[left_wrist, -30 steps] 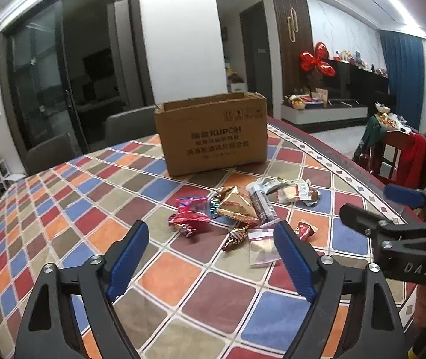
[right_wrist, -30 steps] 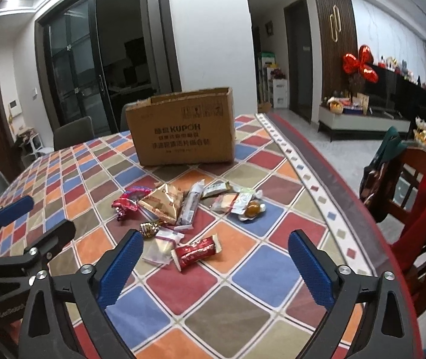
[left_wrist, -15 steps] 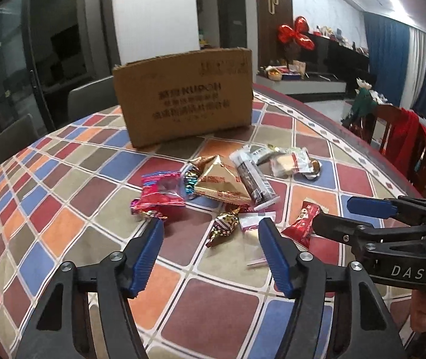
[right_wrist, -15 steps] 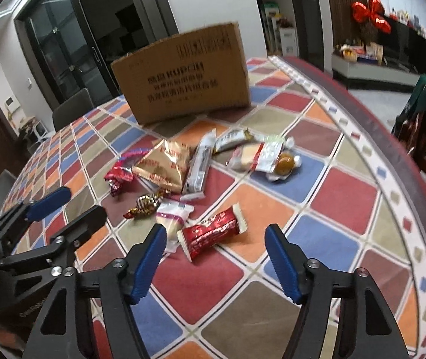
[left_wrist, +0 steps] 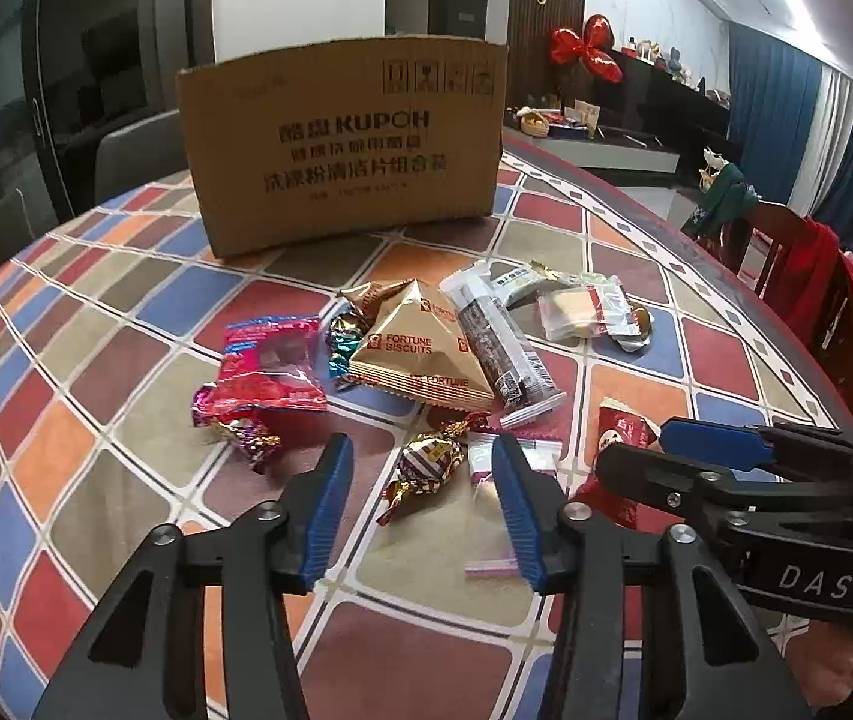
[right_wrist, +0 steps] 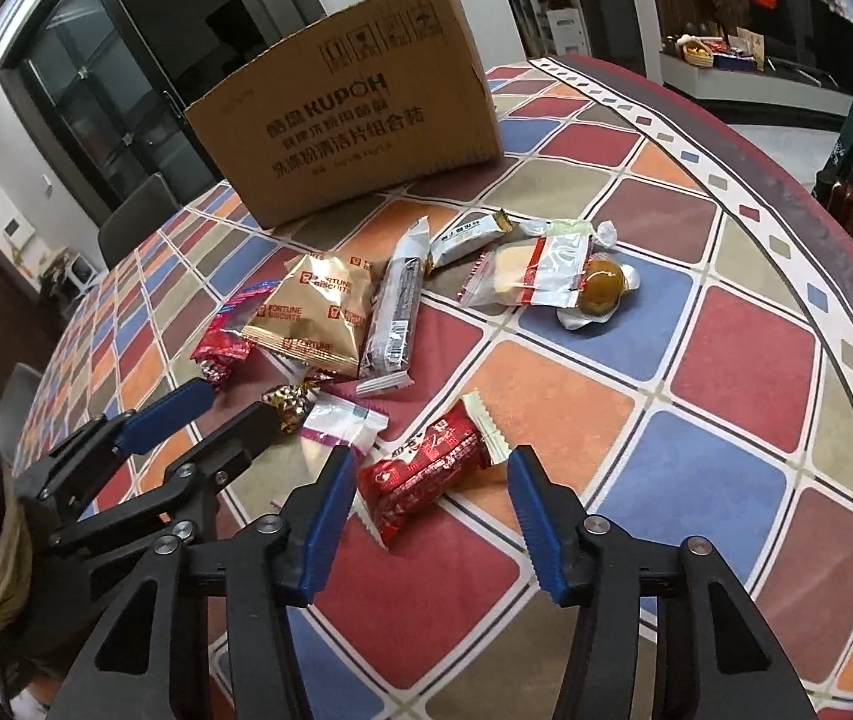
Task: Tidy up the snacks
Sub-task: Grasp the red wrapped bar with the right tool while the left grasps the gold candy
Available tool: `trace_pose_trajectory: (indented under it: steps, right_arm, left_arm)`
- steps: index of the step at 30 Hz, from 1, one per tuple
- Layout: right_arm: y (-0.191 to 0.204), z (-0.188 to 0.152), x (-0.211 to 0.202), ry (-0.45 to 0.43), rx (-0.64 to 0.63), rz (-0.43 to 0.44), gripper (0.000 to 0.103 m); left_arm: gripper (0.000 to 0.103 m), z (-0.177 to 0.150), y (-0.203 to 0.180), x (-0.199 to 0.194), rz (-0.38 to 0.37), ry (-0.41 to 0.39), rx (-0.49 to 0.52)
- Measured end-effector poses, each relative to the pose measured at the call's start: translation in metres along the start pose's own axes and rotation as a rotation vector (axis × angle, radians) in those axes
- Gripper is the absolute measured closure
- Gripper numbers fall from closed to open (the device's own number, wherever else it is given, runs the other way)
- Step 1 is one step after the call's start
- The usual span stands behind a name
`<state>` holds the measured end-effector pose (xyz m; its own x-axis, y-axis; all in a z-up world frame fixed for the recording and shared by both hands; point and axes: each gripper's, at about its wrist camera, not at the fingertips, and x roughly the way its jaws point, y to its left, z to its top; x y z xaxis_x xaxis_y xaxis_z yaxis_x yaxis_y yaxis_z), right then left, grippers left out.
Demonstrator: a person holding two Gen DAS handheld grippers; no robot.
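1. Tabletop: checked cloth, round edge to the right. Cardboard box stands at the far side, printed face toward us, well apart from both tongs; its opening is not visible, so I cannot tell what it already holds.
2. Snack pile lies between box and tongs: gold biscuit pouch in the middle, pink packet to its left, dark bar touching its right edge.
3. Right tongs: jaws wide apart, empty, straddling the red packet, not touching it. Judgement: lower until both pads flank the packet's body, not the crimped end, then close.
4. Left tongs: open, empty, framing the foil candy; the clear sachet lies just beside the right pad. Judgement: shift slightly left so the sachet is not pinched too.
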<state>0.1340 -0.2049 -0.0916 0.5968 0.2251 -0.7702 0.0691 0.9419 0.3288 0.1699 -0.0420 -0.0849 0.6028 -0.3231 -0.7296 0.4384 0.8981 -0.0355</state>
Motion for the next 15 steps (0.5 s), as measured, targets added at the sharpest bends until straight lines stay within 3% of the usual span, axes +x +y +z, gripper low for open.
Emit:
trace_pose_trajectory:
  steps: [8, 13, 15]
  right_arm:
    - [0.005, 0.005, 0.012, 0.015, -0.042, -0.019, 0.057]
    - [0.009, 0.005, 0.014, 0.017, -0.089, -0.035, 0.063]
    - [0.01, 0.005, 0.014, 0.021, -0.102, -0.026, 0.066]
  left_arm:
    - [0.062, 0.001, 0.004, 0.018, -0.024, 0.045, -0.028]
    - [0.077, 0.002, 0.001, 0.022, -0.038, 0.054, -0.026]
    - [0.077, 0.003, 0.0, 0.022, -0.037, 0.056, -0.03]
